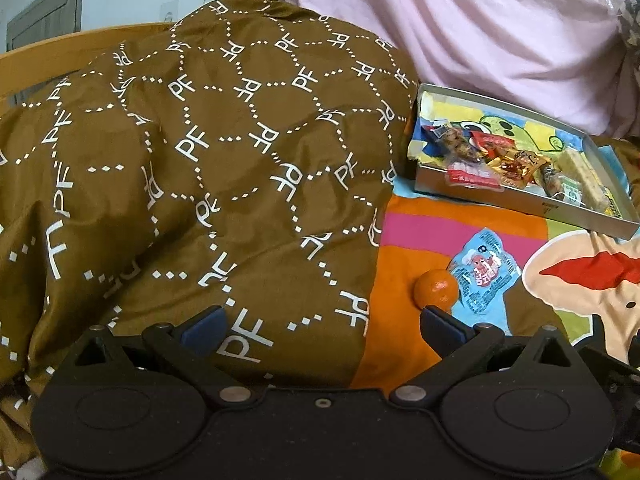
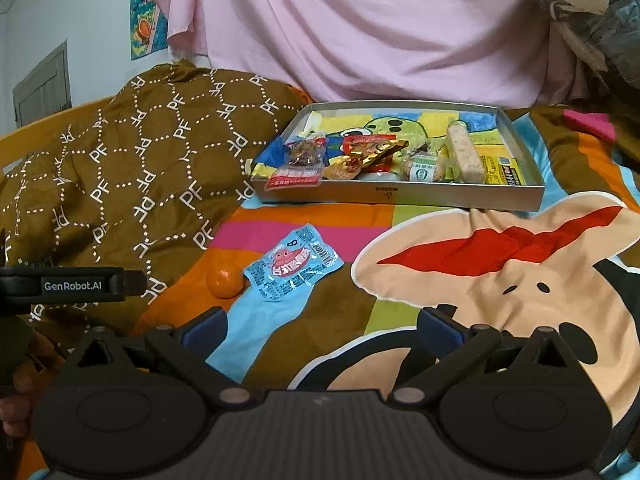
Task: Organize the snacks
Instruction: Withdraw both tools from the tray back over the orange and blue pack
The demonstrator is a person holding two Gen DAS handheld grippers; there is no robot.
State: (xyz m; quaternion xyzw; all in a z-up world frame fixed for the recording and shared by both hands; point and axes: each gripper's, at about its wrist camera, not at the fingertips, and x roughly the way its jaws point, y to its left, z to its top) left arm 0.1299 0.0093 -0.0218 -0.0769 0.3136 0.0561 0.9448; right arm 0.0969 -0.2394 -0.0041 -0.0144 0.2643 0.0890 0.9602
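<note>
One orange, one blue packet, one tray, two claws spread

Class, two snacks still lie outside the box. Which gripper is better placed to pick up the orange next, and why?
Left. The orange sits just ahead of the open left gripper, near its right finger. From the right gripper, also open, it lies farther off to the left.

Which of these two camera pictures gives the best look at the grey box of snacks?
The right wrist view. There the grey box sits near the middle, facing the camera, with its whole rim and the wrapped snacks inside showing. In the left wrist view the grey box lies off to the right at an angle, its far corner near the picture's edge.
</note>
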